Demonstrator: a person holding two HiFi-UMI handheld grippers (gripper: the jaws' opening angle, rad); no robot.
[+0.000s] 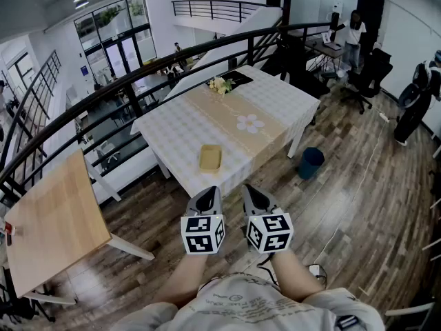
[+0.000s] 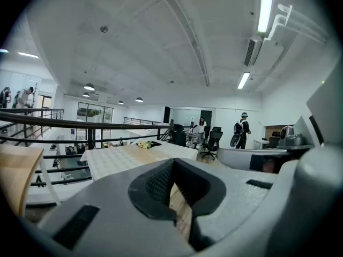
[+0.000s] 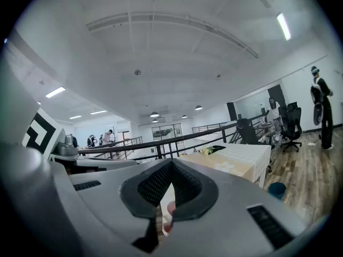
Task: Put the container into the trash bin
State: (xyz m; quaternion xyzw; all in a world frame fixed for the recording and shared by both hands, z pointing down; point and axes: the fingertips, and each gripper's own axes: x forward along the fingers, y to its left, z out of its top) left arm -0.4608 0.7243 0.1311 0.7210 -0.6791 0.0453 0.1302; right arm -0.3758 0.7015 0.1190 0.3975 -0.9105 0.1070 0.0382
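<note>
Head view: tan container [image 1: 210, 157] sitting on the checked worktop [image 1: 172, 133], blue trash bin [image 1: 311, 163] on the floor beside it, left gripper [image 1: 206, 200] and right gripper [image 1: 256, 197] short of the edge. Left gripper view: pressed together, empty. Right gripper view: likewise closed on nothing. All left to do: grasp, carry, drop.

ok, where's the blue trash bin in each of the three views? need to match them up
Head view: trash bin right of centre, just past the right corner of the table.
Left gripper view: not in it; the table shows, the bin does not.
Right gripper view: trash bin at lower right, below the table's end.
Shared landmark: the flowers on the table.
</note>
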